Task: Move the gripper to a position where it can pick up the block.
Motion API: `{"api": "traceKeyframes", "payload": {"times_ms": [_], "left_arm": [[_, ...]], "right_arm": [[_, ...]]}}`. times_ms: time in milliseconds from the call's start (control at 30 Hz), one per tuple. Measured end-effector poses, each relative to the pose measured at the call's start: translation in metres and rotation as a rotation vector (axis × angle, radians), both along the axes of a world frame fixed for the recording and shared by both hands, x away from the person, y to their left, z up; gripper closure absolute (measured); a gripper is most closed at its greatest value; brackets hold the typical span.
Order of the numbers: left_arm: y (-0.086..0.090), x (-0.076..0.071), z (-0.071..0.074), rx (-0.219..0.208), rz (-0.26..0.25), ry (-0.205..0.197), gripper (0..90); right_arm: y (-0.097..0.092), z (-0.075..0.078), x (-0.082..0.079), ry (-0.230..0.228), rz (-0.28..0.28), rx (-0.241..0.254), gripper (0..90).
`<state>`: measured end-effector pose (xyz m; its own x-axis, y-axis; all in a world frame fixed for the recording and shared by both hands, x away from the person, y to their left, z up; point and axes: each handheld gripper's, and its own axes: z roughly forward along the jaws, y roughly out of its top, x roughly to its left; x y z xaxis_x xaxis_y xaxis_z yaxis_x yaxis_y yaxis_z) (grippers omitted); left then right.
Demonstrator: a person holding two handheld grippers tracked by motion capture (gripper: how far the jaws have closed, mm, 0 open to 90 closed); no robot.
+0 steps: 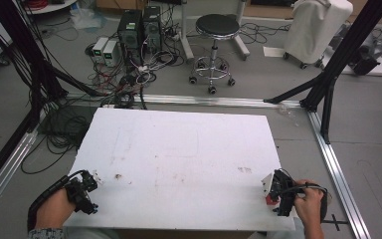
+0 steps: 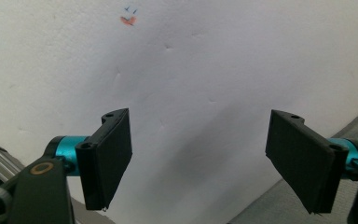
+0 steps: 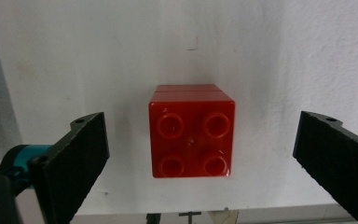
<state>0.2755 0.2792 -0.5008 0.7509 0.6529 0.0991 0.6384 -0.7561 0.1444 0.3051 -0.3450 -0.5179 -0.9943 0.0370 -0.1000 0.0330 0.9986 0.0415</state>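
Black-padded jaws of the right tool (image 3: 200,154) stand wide, apart from a red stud-topped brick (image 3: 192,137) that lies between them on the white tabletop (image 3: 121,51). Four round studs show on its upper face; a seam crosses its far edge. From the high view the brick (image 1: 270,199) sits near the tabletop's right front corner, mostly hidden beneath the tool. Left tool (image 2: 200,163), likewise wide, holds nothing over the stained tabletop's left front edge.

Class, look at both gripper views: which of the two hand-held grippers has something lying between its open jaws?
The right hand-held gripper: a red four-stud brick sits on the white table between its jaws, untouched. The left hand-held gripper has bare table between its jaws.
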Motion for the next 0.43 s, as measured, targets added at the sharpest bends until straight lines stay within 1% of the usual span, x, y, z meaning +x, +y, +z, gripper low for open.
{"api": "traceKeyframes", "payload": {"times_ms": [33,167,367,433], "left_arm": [[0.0000,0.0000,-0.0001,0.001,0.000,0.001,22.8],[-0.0003,0.0001,-0.0004,0.002,-0.001,0.002,22.8],[0.0000,0.0007,-0.0002,0.002,-0.003,0.002,22.9],[0.0000,0.0008,-0.0002,0.003,-0.003,0.000,22.9]], "right_arm": [[0.0000,-0.0006,-0.0001,-0.003,-0.001,0.000,2.6],[0.0005,-0.0014,-0.0002,0.011,0.005,0.007,2.6],[0.0019,-0.0023,-0.0004,0.013,0.010,-0.005,2.6],[0.0023,-0.0018,-0.0007,0.024,0.011,0.003,2.6]]}}
